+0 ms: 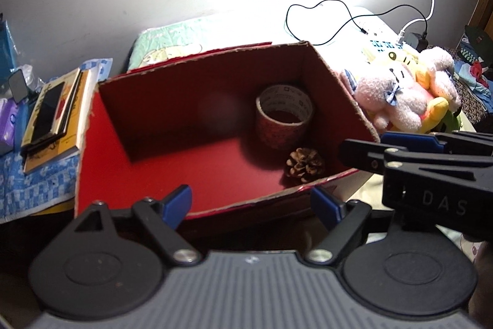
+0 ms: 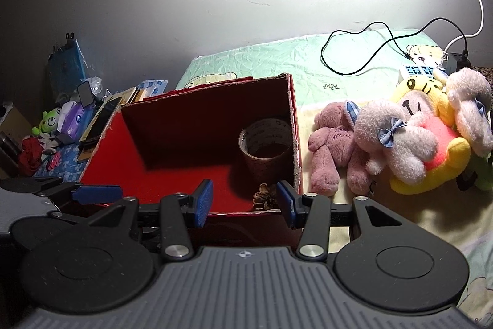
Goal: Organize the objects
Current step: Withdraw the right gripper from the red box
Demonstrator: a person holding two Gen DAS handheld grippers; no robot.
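An open red cardboard box [image 1: 101,144] [image 2: 107,150] sits on the bed. Inside at its right end stand a roll of tape [image 1: 283,116] [image 2: 266,144] and a pine cone [image 1: 305,164] [image 2: 264,198]. My left gripper [image 1: 251,202] is open and empty at the box's near rim. My right gripper [image 2: 245,202] is open and empty, also at the near rim, just in front of the pine cone; it shows from the side in the left wrist view [image 1: 400,144]. A pile of plush toys [image 1: 403,91] [image 2: 400,137] lies right of the box.
A stack of books with a phone [image 1: 52,119] [image 2: 101,119] lies left of the box, amid tissue packs and clutter [image 2: 71,119]. Black and white cables [image 1: 339,26] [image 2: 369,51] and a charger [image 1: 417,40] lie behind on the green sheet. A wall stands behind.
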